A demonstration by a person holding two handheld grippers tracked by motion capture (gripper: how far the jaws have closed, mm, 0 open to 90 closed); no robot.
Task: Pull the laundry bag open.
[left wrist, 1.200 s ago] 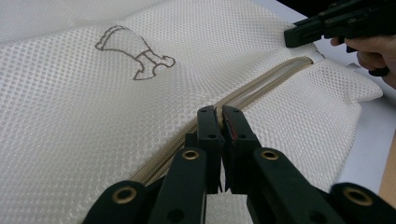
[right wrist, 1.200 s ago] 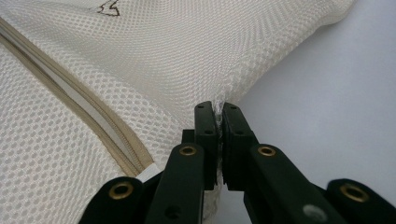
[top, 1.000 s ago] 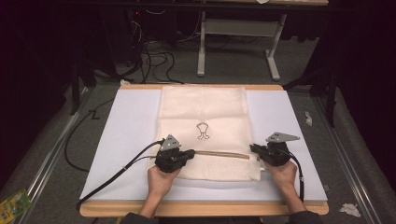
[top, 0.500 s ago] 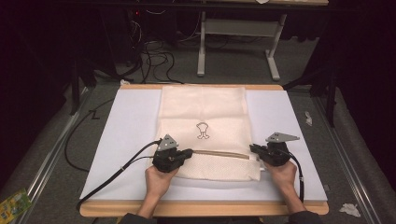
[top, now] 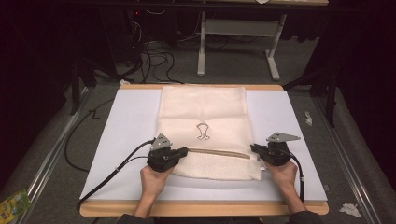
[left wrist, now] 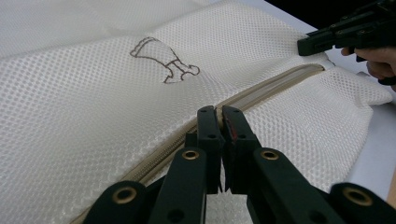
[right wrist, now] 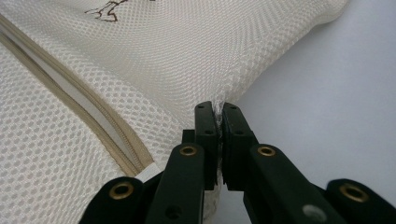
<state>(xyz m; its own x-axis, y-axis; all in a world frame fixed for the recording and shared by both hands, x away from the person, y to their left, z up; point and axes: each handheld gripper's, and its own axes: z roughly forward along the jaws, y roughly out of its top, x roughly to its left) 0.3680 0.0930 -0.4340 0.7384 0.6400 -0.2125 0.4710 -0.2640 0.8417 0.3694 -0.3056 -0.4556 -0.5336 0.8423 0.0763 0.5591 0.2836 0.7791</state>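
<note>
A dark room with cables on the floor and a grey frame stand lies behind the counter (top: 116,140), which is covered by a white sheet inside a wooden rim. On that sheet a cream mesh bag (top: 203,112) is spread flat, its far edge near the counter's far rim and its near edge between the two hands. A small brown outline figure (top: 202,131) is printed on the mesh, and a beige zipper (top: 219,152) runs across the bag just nearer than that figure.

The left gripper (top: 181,153) is held at the zipper's left end — in the left gripper view its jaws are seen pressed together on the zipper line, pinching it (left wrist: 218,116). The right gripper (top: 254,148) is set at the bag's right edge, beside the zipper's other end; its jaws are closed on a fold of mesh at that edge (right wrist: 218,112). Each gripper is backed by a hand resting low on the counter.
</note>
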